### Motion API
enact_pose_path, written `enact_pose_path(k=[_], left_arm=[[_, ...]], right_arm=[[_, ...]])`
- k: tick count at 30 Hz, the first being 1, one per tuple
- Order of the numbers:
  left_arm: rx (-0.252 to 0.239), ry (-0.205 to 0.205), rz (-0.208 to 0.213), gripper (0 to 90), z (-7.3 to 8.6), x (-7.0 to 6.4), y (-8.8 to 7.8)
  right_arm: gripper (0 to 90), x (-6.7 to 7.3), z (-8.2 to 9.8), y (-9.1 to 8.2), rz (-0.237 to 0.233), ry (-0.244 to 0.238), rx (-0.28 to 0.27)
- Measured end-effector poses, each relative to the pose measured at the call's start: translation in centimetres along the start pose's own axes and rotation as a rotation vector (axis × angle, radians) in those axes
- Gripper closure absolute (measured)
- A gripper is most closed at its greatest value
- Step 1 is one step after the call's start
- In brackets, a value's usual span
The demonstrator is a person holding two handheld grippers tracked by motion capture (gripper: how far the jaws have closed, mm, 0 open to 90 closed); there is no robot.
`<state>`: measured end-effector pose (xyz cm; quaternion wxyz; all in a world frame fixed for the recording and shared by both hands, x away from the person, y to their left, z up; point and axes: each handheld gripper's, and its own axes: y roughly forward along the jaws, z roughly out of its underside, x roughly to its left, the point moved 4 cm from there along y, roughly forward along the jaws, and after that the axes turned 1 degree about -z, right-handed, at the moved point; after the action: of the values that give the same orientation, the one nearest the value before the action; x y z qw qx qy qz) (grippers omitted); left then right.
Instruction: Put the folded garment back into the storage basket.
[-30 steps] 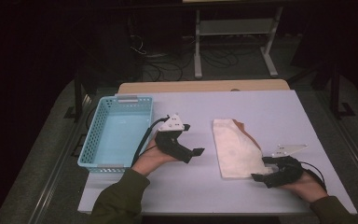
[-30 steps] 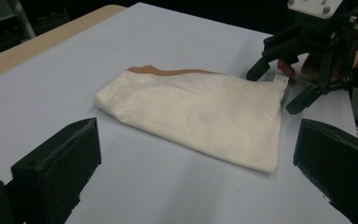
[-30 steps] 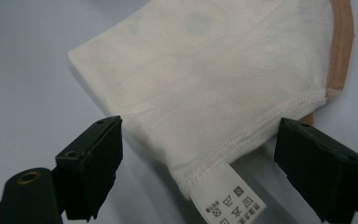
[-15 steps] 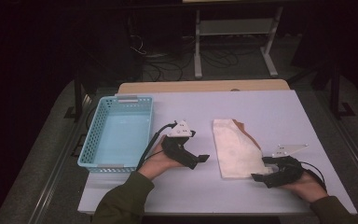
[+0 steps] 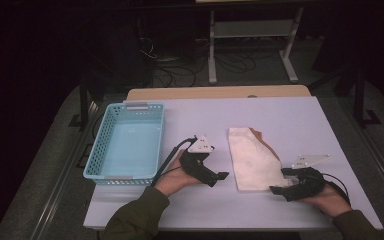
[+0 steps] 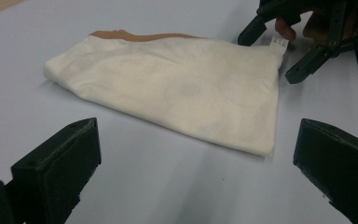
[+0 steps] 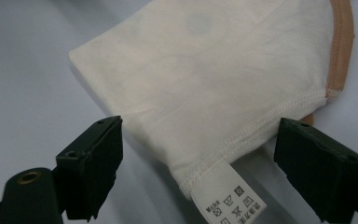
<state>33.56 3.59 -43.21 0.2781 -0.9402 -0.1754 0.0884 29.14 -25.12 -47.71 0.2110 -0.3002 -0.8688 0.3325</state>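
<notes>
A folded cream garment [image 5: 252, 159] with a tan trim lies flat on the pale table [image 5: 300, 117], right of centre, as a person closes in on it with a claw in each hand. The right claw [image 5: 283, 181] sits low at the garment's near right corner, its jaws standing wide apart on either side of the hem where the white care label [image 7: 223, 196] sticks out; the pads press on nothing, and the cloth lies slack between them. The left claw [image 5: 219, 176] hangs just off the garment's near left edge, jaws likewise spread wide, with bare table under them and the fold of the cloth a little ahead. An empty light-blue basket [image 5: 99, 159] stands at the left side of the table, well apart from the garment.

The work appears to be at the reach-and-grasp stage: neither claw has taken hold, and the garment rests undisturbed. The next move likely calls for the right claw to ease forward and close on the labelled corner, catching all the layers of the hem rather than the label alone. The left claw would need to slide in under or over the near edge and pinch it before any lift. Thin cloth on a smooth table could slip or bunch if the jaws close short of the edge.
</notes>
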Motion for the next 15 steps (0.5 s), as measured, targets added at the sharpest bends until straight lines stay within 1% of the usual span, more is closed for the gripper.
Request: enact_pose_path(k=[5,8,13,15], left_arm=[[0.022,0.004,0.015,0.0,0.5,-0.4,0.9],[0.03,0.002,0.025,0.0,0.7,-0.7,1.4],[0.047,0.012,0.038,0.0,0.9,-1.1,2.3],[0.052,0.01,0.041,0.0,1.0,-1.3,2.6]], right_arm=[[14.7,0.0,0.0,0.0,0.0,0.0,-0.001],[14.7,0.0,0.0,0.0,-0.002,0.0,-0.001],[14.7,0.0,0.0,0.0,-0.005,0.002,-0.004],[14.7,0.0,0.0,-0.1,-0.005,0.002,-0.005]])
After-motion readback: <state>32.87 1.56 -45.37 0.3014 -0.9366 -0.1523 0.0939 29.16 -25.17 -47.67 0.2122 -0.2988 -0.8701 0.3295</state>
